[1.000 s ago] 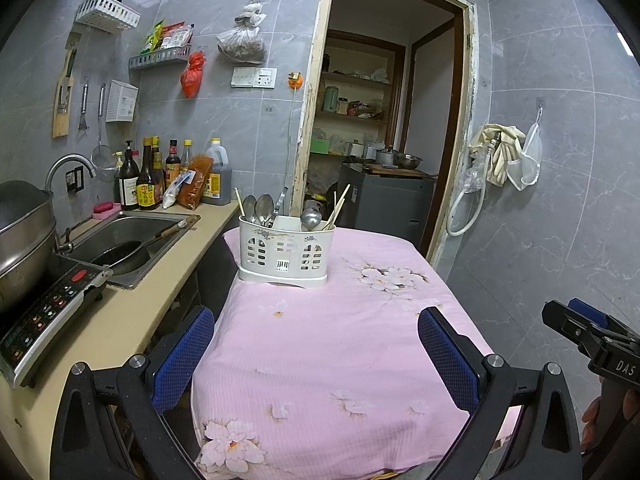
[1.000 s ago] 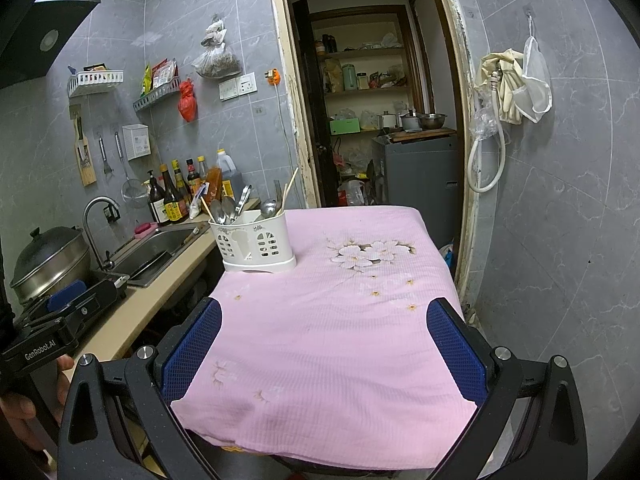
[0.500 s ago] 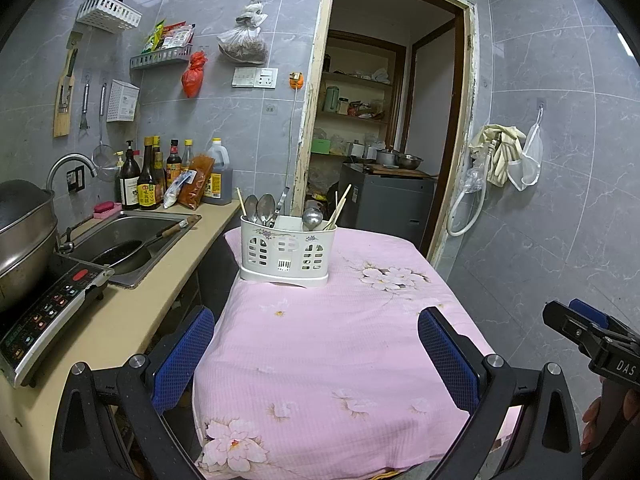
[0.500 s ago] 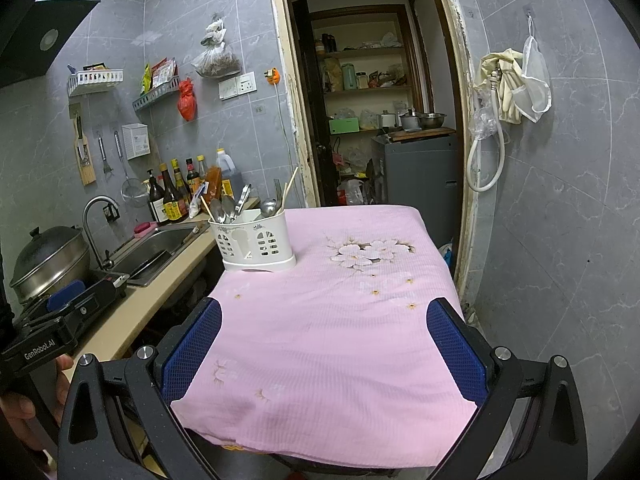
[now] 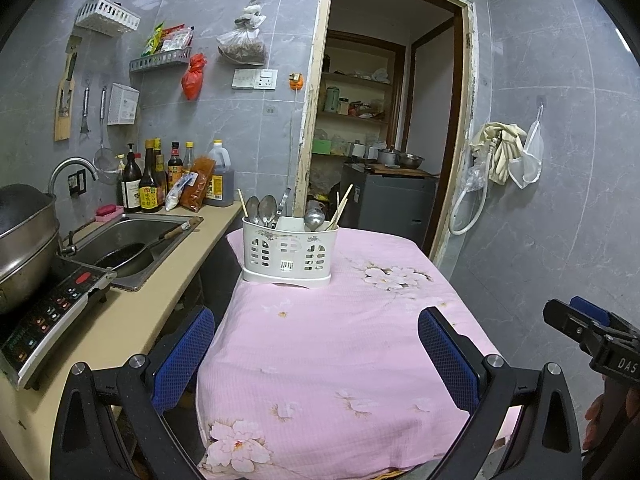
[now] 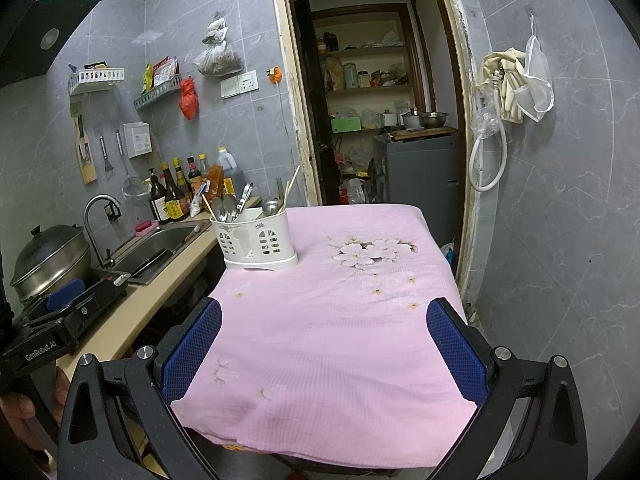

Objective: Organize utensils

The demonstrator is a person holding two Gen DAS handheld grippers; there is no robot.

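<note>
A white slotted utensil holder (image 5: 289, 254) stands at the far left of the pink flowered tablecloth (image 5: 328, 344); it also shows in the right wrist view (image 6: 258, 242). Metal spoons (image 5: 262, 210), a ladle (image 5: 314, 218) and wooden chopsticks (image 5: 342, 204) stand upright in it. My left gripper (image 5: 314, 354) is open and empty over the near table edge. My right gripper (image 6: 324, 344) is open and empty, also at the near edge, well short of the holder.
A beige counter (image 5: 132, 312) runs along the left with a steel sink (image 5: 128, 240), an induction cooker (image 5: 48, 316), a steel pot (image 5: 24, 236) and sauce bottles (image 5: 148, 184). An open doorway (image 5: 384, 136) lies behind the table. A tiled wall (image 5: 560, 200) stands on the right.
Both grippers have stayed open and almost still; the views have shifted only slightly. Nothing on the table has moved.
</note>
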